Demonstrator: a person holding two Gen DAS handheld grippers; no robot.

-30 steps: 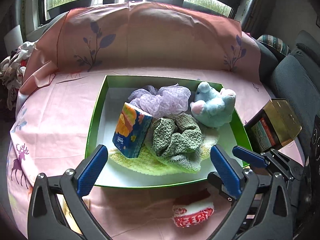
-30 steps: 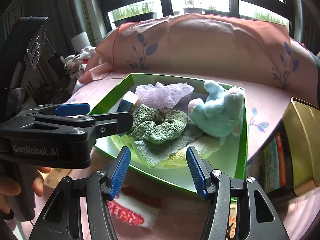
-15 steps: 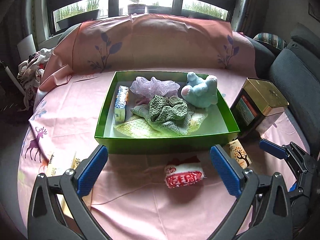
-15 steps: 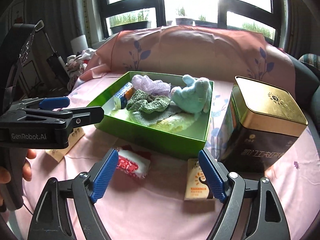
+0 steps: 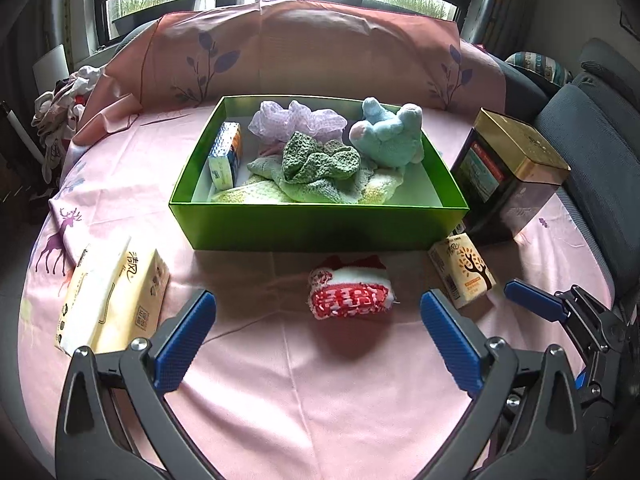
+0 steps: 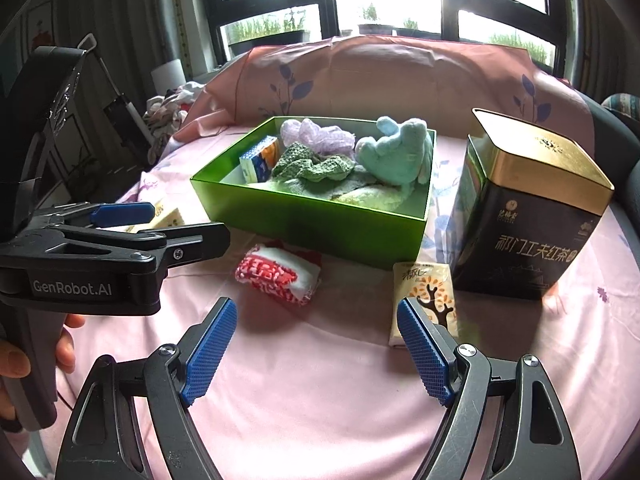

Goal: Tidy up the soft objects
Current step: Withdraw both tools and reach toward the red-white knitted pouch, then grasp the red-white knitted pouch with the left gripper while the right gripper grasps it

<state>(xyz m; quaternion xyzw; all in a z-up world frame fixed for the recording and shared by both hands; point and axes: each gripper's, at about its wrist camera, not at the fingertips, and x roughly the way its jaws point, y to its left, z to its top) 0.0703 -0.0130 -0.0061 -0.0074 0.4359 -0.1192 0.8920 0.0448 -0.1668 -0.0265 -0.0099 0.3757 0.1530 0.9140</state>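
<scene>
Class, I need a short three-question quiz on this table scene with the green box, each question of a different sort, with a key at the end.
1. True or false: the red-and-white cloth bundle lies inside the green box.
2. Which item stands against the box's left wall? A) blue plush toy B) small tissue pack C) gold-lidded tin
3. Fill in: both the left claw and the right claw hold ____.

Key:
1. False; it lies on the pink tablecloth in front of the box.
2. B
3. Nothing; both are open.
</scene>
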